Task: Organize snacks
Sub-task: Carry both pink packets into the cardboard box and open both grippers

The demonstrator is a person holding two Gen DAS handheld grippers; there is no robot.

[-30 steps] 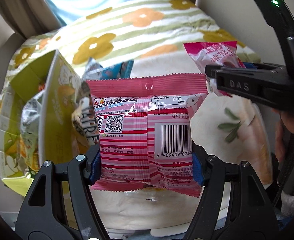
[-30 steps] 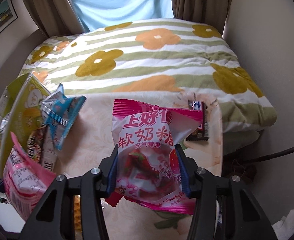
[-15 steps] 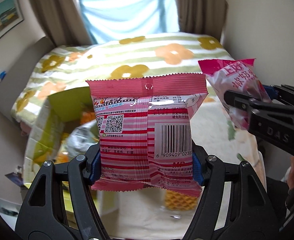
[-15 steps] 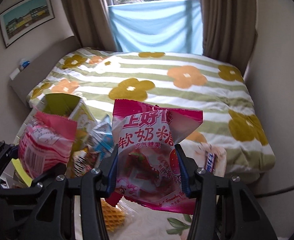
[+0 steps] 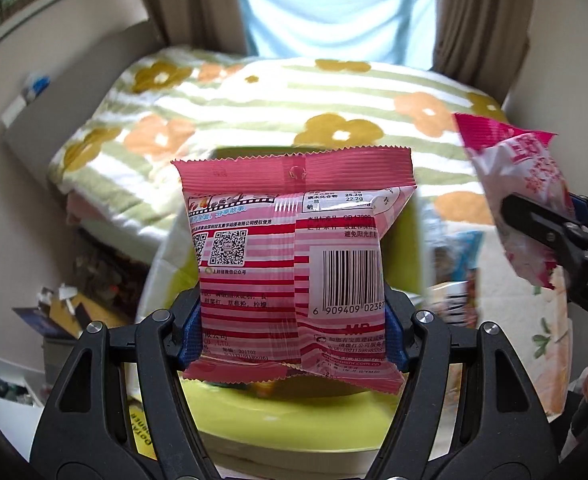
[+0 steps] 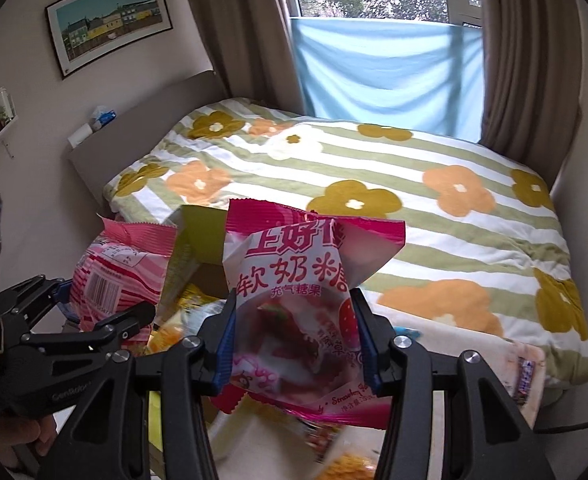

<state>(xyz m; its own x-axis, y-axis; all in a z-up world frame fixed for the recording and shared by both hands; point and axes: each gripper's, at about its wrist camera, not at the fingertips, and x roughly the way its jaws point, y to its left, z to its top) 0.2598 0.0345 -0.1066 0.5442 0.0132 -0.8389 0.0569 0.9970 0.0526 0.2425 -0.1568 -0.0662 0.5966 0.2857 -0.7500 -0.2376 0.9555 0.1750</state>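
Note:
My left gripper (image 5: 291, 326) is shut on a pink striped snack packet (image 5: 289, 256), barcode side facing the camera; the same packet (image 6: 117, 276) shows at the left of the right wrist view. Below and behind it sits a yellow-green snack box (image 5: 294, 416), open at the top, with its flap (image 6: 197, 236) raised. My right gripper (image 6: 294, 344) is shut on a magenta and white marshmallow candy bag (image 6: 298, 280), held above the box's right side; the bag (image 5: 522, 196) appears at the right edge of the left wrist view.
A bed with a green-striped flowered blanket (image 6: 374, 184) fills the background. A wrapped chocolate bar (image 6: 526, 376) lies on the floral tablecloth (image 6: 474, 348) at right. More snack packets (image 5: 458, 276) lie beside the box. Clutter (image 5: 65, 304) sits on the floor at left.
Both grippers rose and swung left with their packets, coming over the green box. The view tilted up so the window, curtains and wall picture show. The grips are unchanged.

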